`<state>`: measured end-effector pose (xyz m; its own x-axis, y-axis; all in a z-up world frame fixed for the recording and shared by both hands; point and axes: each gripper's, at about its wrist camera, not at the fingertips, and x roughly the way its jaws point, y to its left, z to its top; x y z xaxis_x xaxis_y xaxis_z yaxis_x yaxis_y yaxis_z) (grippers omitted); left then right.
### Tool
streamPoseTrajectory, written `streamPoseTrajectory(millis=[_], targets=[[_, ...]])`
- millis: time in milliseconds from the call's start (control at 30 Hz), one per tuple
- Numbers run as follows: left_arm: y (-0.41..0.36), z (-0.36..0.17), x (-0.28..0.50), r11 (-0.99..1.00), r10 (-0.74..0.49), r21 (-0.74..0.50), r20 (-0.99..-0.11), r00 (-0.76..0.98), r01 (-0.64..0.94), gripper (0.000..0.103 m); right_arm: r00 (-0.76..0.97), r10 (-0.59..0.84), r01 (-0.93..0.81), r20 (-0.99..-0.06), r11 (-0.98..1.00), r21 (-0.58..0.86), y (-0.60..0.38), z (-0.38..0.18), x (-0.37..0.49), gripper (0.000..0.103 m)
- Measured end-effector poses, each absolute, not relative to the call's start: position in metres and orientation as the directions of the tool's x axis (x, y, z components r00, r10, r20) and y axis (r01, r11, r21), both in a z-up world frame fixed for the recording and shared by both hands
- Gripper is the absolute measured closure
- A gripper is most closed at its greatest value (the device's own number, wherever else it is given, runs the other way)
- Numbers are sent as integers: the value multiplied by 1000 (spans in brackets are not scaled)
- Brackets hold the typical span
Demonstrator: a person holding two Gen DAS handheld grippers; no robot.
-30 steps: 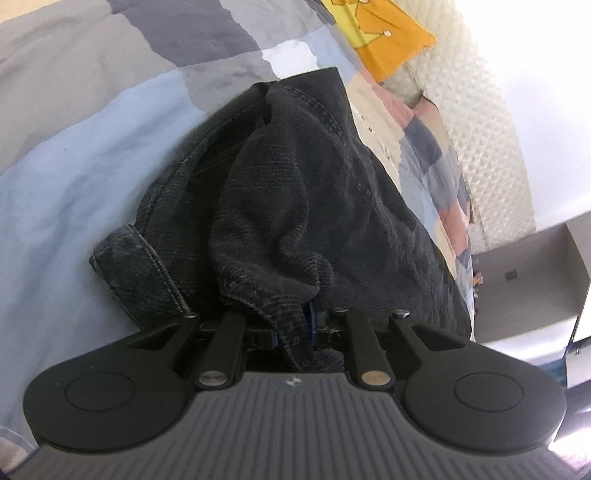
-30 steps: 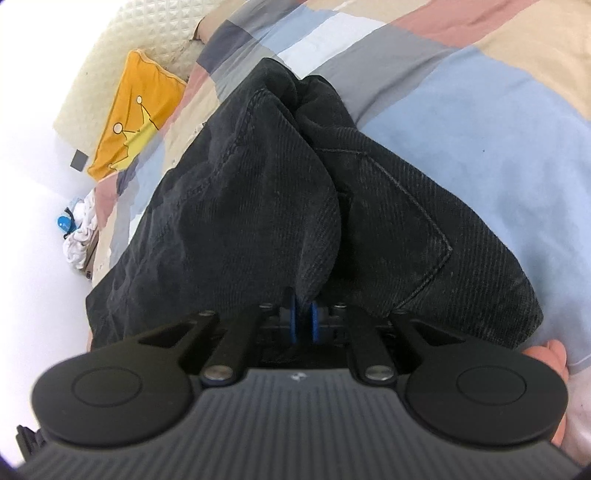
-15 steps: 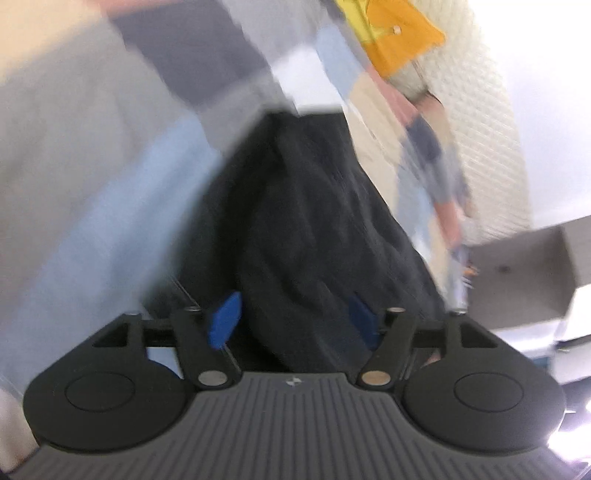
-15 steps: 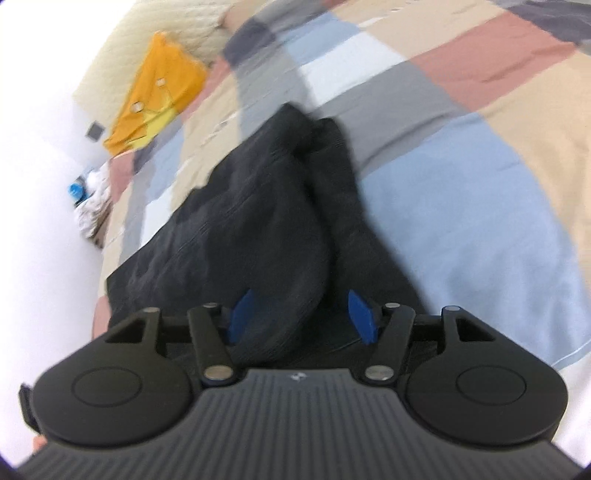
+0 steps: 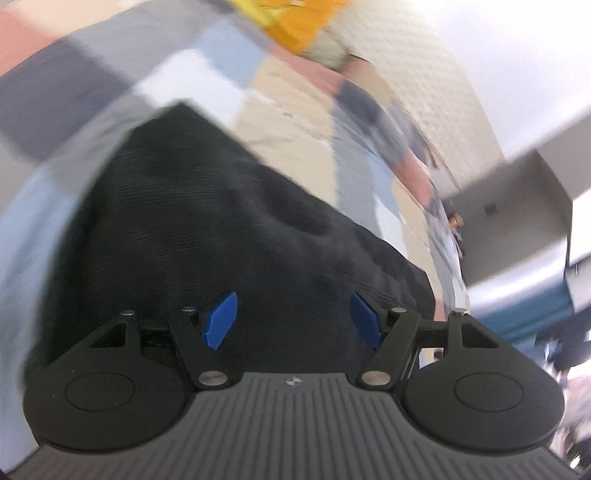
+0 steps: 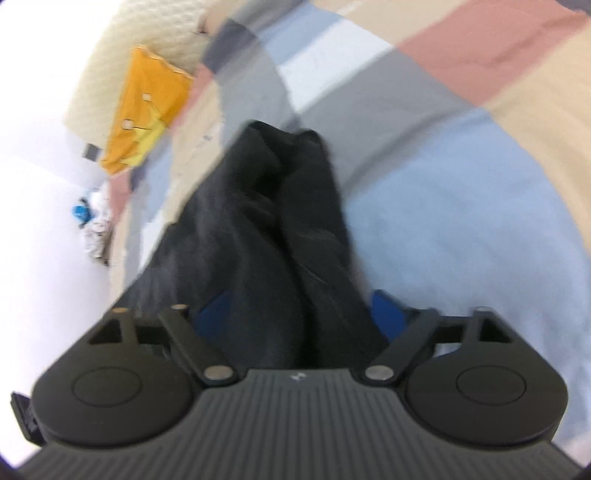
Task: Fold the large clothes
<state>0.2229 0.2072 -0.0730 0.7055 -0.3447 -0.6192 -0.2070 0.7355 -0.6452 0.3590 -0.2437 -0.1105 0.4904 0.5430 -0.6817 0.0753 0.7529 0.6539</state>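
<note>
Left wrist view: left gripper (image 5: 293,319) jaws spread, blue pads (image 5: 221,320) clear of cloth, nothing pinched; they have just been opening. Dark denim garment (image 5: 229,236) lies bunched on the patchwork bedspread (image 5: 295,147) just beyond the pads (picture heavily blurred). Orange cushion (image 5: 295,22) near the bed's far end.

Right wrist view: right gripper (image 6: 301,314) jaws have just been opening, now spread wide. The garment (image 6: 266,229) runs between the pads (image 6: 386,314) as a raised fold; contact cannot be told. Cushion (image 6: 147,107) at the far-left corner.
</note>
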Motion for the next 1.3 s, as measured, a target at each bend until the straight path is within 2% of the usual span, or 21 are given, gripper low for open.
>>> streamPoseTrajectory(millis=[133, 300, 467, 667, 700, 767, 833, 933, 1033, 1300], targets=[[166, -76, 254, 872, -264, -475, -654, 709, -114, 31, 489, 530, 27, -693, 785, 619, -231, -117, 374, 17], [157, -108, 276, 918, -215, -380, -715, 665, -113, 33, 458, 519, 12, -722, 809, 588, -230, -137, 391, 17], [165, -130, 286, 913, -236, -387, -760, 606, -129, 35, 425, 594, 38, -683, 742, 669, -239, -163, 401, 15], [169, -142, 288, 906, -246, -398, -768, 591, -140, 35, 364, 695, -7, -620, 667, 745, -231, -172, 406, 15], [168, -142, 288, 909, -242, -393, -769, 592, -139, 35, 342, 707, -22, -619, 664, 747, -226, -171, 406, 17], [167, -142, 287, 911, -237, -388, -770, 593, -139, 35, 337, 683, -40, -648, 699, 714, -217, -165, 405, 40], [167, -140, 286, 913, -232, -383, -767, 598, -137, 35, 340, 680, -57, -650, 704, 708, -214, -154, 404, 55], [163, -136, 282, 915, -225, -378, -766, 602, -139, 35, 359, 654, -90, -666, 735, 672, -209, -132, 399, 68], [161, -131, 278, 920, -214, -367, -766, 606, -139, 35, 386, 627, -113, -676, 760, 640, -200, -112, 396, 74], [165, -109, 258, 926, -198, -358, -729, 655, -119, 35, 456, 536, -171, -710, 836, 522, -168, -54, 379, 78]])
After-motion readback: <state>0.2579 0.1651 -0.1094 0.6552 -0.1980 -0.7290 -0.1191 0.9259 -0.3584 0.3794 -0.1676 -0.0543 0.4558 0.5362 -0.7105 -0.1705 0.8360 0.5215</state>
